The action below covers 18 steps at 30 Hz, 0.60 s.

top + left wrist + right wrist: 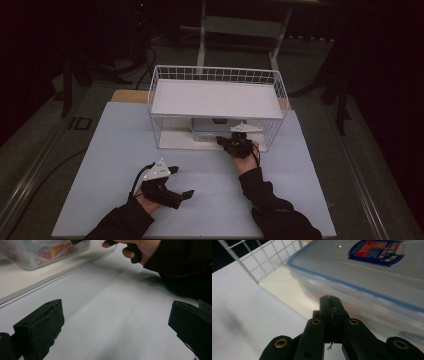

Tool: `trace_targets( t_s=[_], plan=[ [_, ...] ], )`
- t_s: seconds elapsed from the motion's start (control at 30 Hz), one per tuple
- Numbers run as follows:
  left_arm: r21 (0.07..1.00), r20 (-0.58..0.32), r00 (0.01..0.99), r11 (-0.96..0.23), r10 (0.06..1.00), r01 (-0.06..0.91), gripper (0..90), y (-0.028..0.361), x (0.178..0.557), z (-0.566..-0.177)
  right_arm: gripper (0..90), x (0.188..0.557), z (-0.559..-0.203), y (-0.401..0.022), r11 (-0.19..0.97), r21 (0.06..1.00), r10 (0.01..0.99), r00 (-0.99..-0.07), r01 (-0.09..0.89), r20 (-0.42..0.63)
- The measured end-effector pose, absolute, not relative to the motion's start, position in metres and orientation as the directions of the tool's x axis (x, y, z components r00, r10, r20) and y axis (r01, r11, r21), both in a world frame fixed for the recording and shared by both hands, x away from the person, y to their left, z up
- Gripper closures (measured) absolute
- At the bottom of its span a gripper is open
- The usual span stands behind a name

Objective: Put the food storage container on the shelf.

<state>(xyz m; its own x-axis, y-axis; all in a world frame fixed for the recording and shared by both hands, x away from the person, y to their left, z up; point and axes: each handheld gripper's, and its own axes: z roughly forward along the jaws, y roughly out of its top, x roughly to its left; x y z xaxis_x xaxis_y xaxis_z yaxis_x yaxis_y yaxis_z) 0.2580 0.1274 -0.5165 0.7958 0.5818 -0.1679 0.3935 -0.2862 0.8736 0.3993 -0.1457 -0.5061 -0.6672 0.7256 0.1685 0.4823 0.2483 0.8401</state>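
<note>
A clear plastic container (209, 128) with a blue-rimmed lid and a red-and-blue label sits on the bottom board under the shelf of a white wire rack (216, 71). My right gripper (221, 139) is at the container's front edge, jaws pressed together with nothing visible between them. In the right gripper view its tip (329, 299) is right up against the container (374, 272); I cannot tell if they touch. My left gripper (181, 182) hovers open over the white mat, well short of the rack. In its own view the left gripper (116, 307) holds nothing, and the container (37, 252) shows far off.
The white mat (120, 150) covers the tabletop around the rack. The rack's bottom board (175, 141) forms a low lip in front of the container. The person's right hand (140, 247) and dark sleeve (185, 267) lie across the mat. Dark floor and stands surround the table.
</note>
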Motion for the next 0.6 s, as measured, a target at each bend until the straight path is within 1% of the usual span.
trace_targets(
  t_s=[0.1, 0.13, 0.17, 0.2, 0.33, 0.4, 0.43, 0.47, 0.6],
  plan=[
    [0.875, -0.169, 0.797, -0.284, 0.58, 0.392, 0.3, 0.127, 0.258, -0.516, 80.6, 0.39, -0.506, -0.144, 0.244, 0.845, 0.719, -0.673, 0.476, 0.172],
    [0.876, -0.168, 0.798, -0.284, 0.579, 0.391, 0.3, 0.127, 0.258, -0.516, 75.7, 0.387, -0.506, -0.144, 0.255, 0.846, 0.716, -0.679, 0.468, 0.16],
    [0.876, -0.168, 0.798, -0.284, 0.579, 0.391, 0.3, 0.127, 0.258, -0.516, 75.7, 0.387, -0.506, -0.144, 0.255, 0.846, 0.716, -0.679, 0.468, 0.16],
    [0.876, -0.165, 0.8, -0.286, 0.577, 0.388, 0.3, 0.127, 0.257, -0.515, 62.7, 0.38, -0.504, -0.144, 0.257, 0.857, 0.715, -0.685, 0.446, 0.142],
    [0.874, -0.166, 0.803, -0.291, 0.572, 0.388, 0.3, 0.126, 0.257, -0.516, 39.3, 0.371, -0.5, -0.149, 0.245, 0.869, 0.708, -0.691, 0.43, 0.143],
    [0.875, -0.165, 0.807, -0.294, 0.567, 0.385, 0.3, 0.126, 0.257, -0.516, 27.5, 0.367, -0.498, -0.154, 0.207, 0.872, 0.716, -0.676, 0.443, 0.173],
    [0.875, -0.165, 0.808, -0.294, 0.566, 0.384, 0.3, 0.125, 0.257, -0.516, 19.7, 0.366, -0.497, -0.156, 0.199, 0.87, 0.705, -0.682, 0.451, 0.193],
    [0.875, -0.164, 0.808, -0.294, 0.566, 0.385, 0.3, 0.125, 0.257, -0.516, 13.8, 0.364, -0.497, -0.157, 0.202, 0.869, 0.695, -0.691, 0.451, 0.197],
    [0.876, -0.167, 0.808, -0.29, 0.565, 0.385, 0.3, 0.125, 0.257, -0.515, 12.7, 0.354, -0.495, -0.165, 0.202, 0.883, 0.686, -0.704, 0.424, 0.181]
  ],
)
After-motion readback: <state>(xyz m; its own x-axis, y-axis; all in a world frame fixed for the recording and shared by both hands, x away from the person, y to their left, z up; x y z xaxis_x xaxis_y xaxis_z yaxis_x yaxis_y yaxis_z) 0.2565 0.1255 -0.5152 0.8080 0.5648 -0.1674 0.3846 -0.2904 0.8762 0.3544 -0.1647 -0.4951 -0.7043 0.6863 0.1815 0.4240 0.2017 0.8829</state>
